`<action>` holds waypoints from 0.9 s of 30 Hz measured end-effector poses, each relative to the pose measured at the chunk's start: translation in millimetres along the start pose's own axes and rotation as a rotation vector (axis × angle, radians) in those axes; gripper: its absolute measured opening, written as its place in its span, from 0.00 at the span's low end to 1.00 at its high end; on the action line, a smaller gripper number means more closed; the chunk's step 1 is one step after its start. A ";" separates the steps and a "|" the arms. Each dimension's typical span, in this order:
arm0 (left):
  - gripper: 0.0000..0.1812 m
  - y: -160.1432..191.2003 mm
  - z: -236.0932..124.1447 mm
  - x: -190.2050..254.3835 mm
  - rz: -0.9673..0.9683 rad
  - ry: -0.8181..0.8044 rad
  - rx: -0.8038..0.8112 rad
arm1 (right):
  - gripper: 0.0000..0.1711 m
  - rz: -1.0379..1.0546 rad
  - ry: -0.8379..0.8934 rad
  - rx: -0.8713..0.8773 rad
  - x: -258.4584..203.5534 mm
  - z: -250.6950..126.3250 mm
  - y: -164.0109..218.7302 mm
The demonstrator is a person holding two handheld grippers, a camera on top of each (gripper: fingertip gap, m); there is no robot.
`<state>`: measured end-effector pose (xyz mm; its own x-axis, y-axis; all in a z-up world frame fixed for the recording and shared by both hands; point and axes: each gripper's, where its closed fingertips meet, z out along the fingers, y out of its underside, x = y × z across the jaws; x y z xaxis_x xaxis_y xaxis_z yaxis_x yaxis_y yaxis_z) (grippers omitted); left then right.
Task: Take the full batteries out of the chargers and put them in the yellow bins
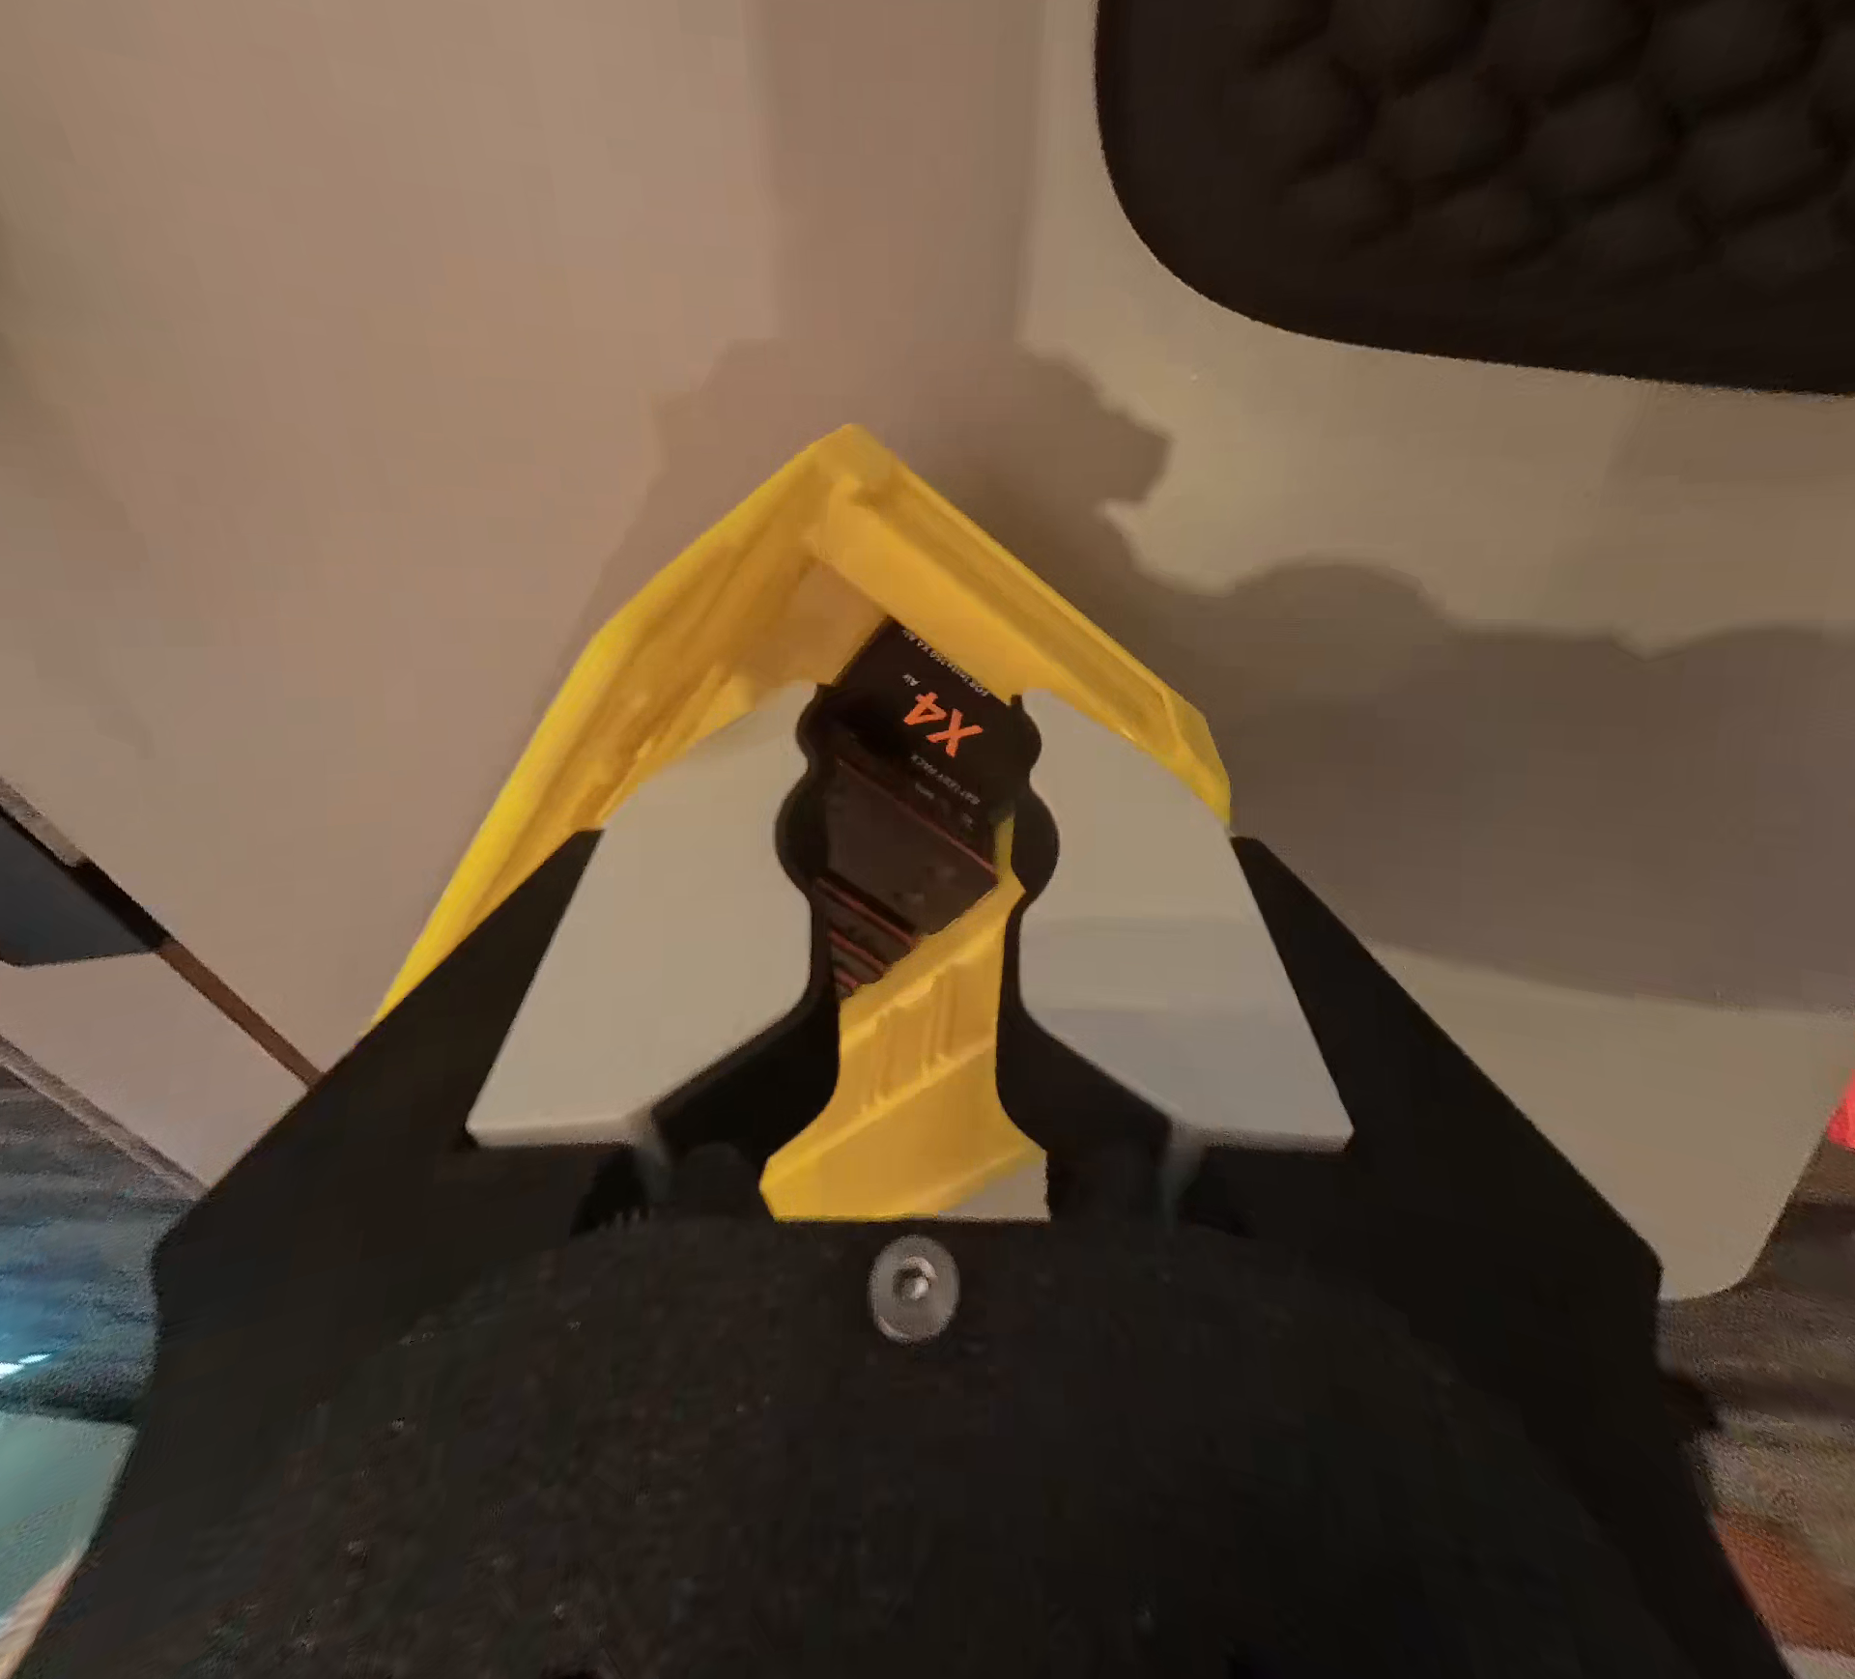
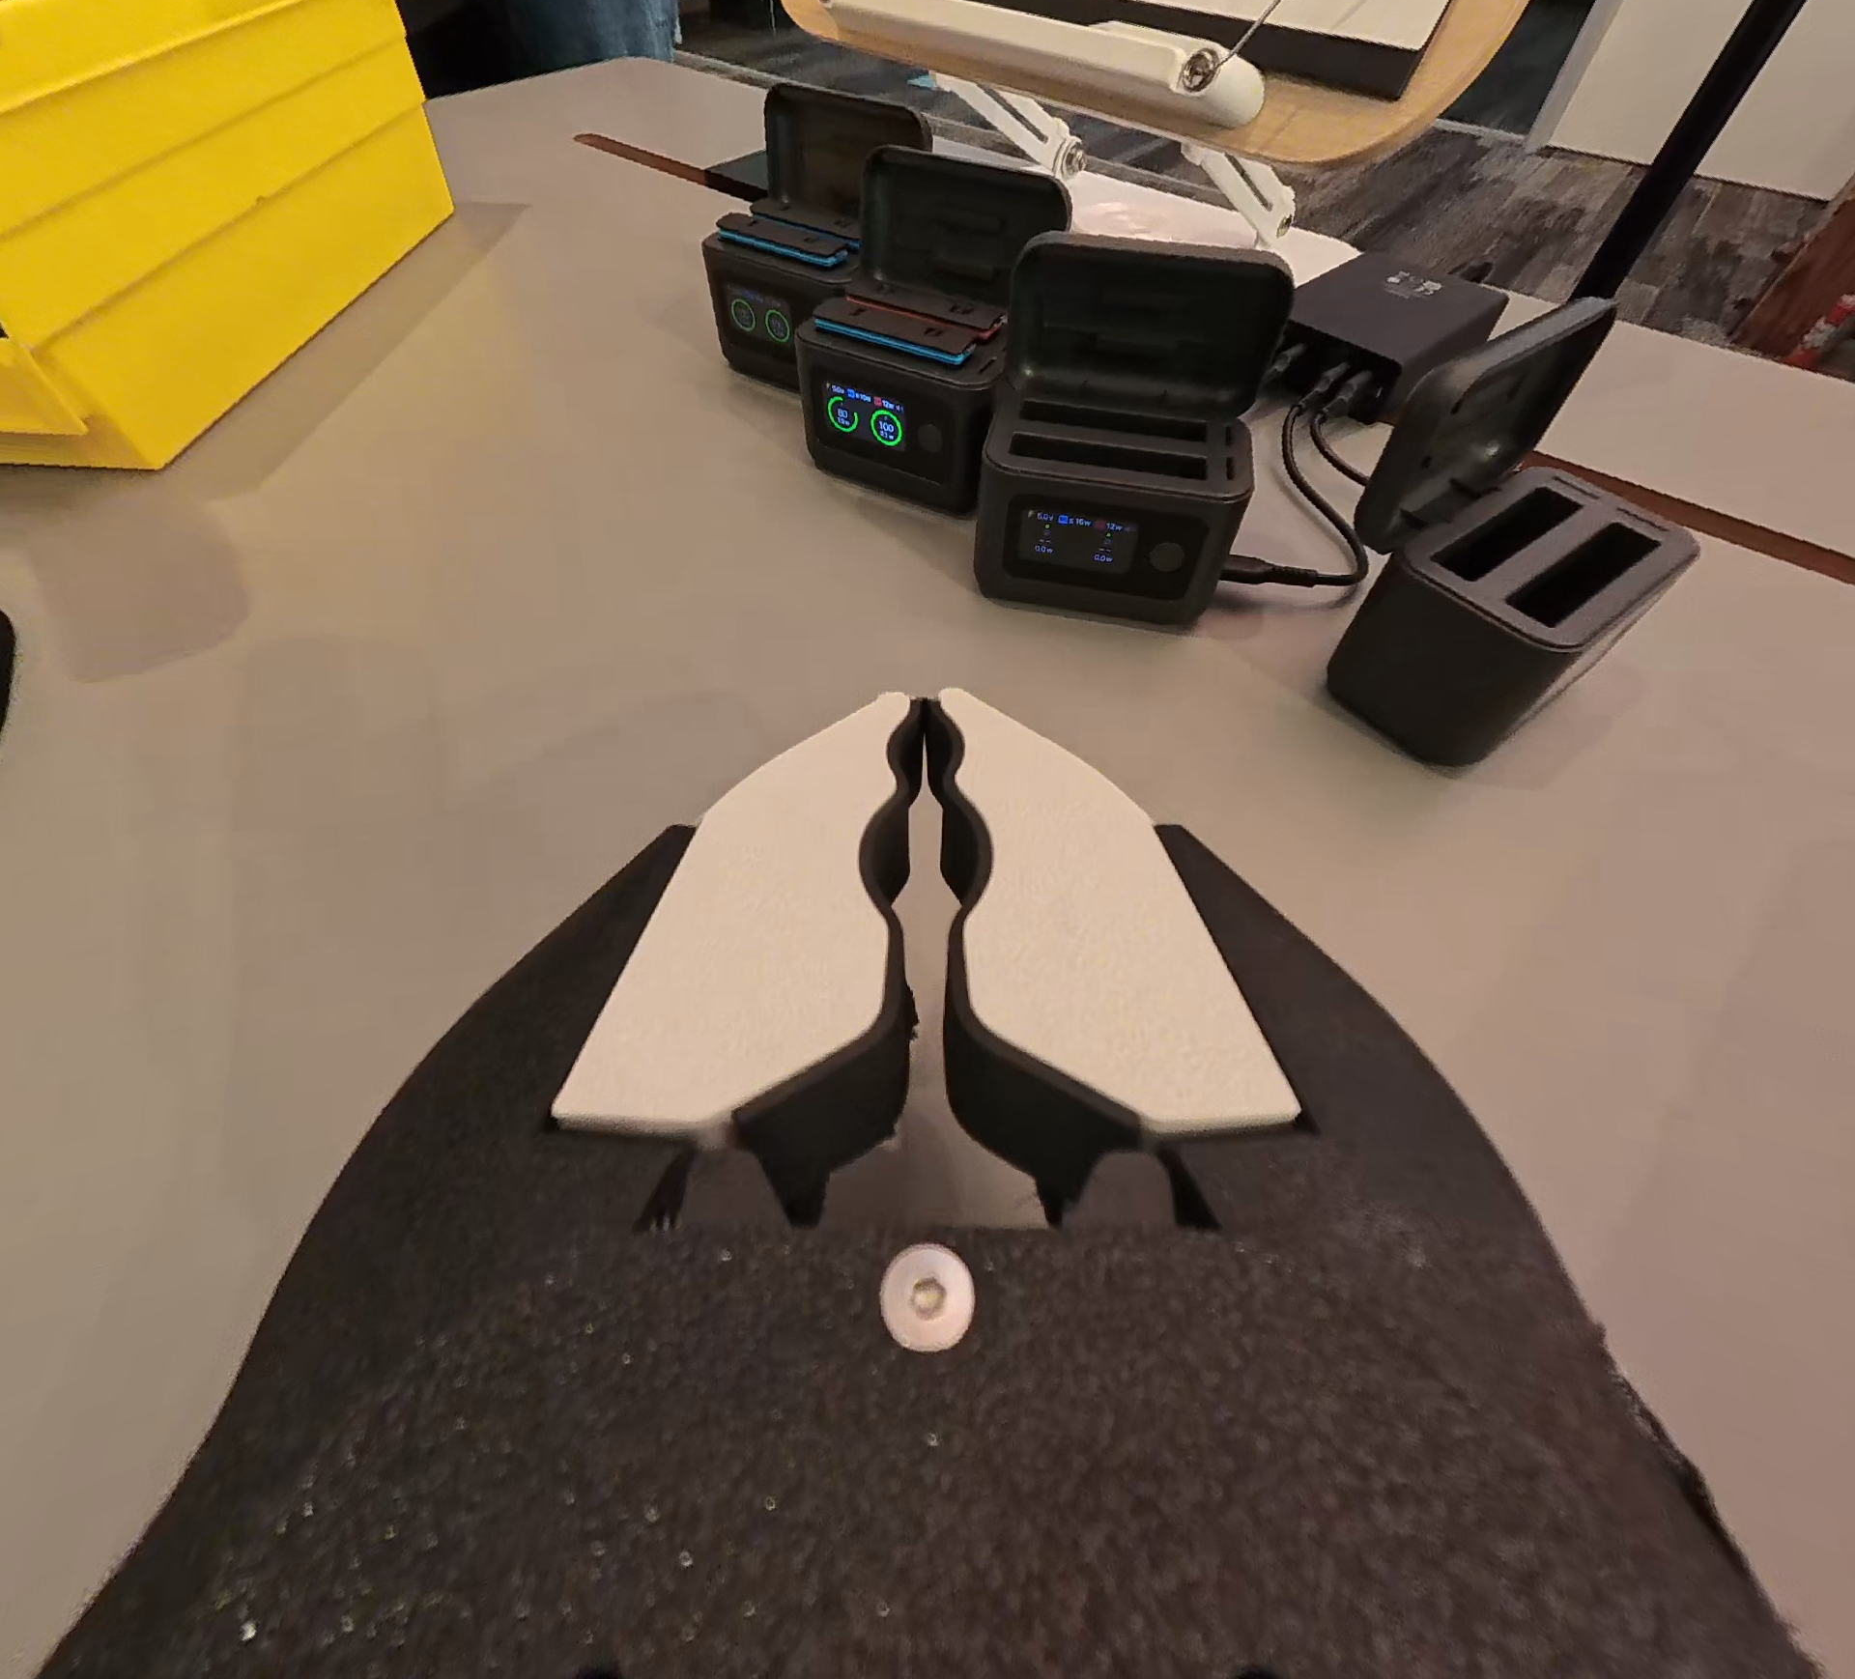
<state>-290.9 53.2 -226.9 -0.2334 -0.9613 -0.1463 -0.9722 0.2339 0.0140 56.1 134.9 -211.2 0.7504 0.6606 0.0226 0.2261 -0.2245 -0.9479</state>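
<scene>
The left hand-held gripper (image 1: 908,788) is clutching a black battery (image 1: 918,788) over the yellow bin (image 1: 703,627), risking clipping its rim, while the right hand-held gripper (image 2: 925,707) is idling clenched and empty.

The left wrist view looks steeply down, close over a yellow bin (image 1: 703,627) on the tabletop (image 1: 402,226). The right wrist view faces forward, low over the tabletop, toward the chargers (image 2: 1109,517) at middle distance. Both views share bin and tabletop.
</scene>
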 end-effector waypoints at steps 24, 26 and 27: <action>0.24 19.0 26.7 1.8 0.172 0.179 -0.076 | 0.00 -0.051 -0.021 -0.065 -4.0 6.7 12.6; 0.24 18.3 27.0 2.1 0.166 0.190 -0.059 | 0.00 -0.058 -0.023 -0.066 -4.8 7.0 12.9; 0.23 18.5 27.7 2.5 0.159 0.200 -0.053 | 0.00 -0.061 -0.024 -0.066 -5.2 6.9 12.9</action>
<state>-308.9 59.1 -254.4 -0.3782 -0.9238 0.0599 -0.9212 0.3820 0.0736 50.9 133.5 -225.7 0.7188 0.6916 0.0714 0.3123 -0.2294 -0.9219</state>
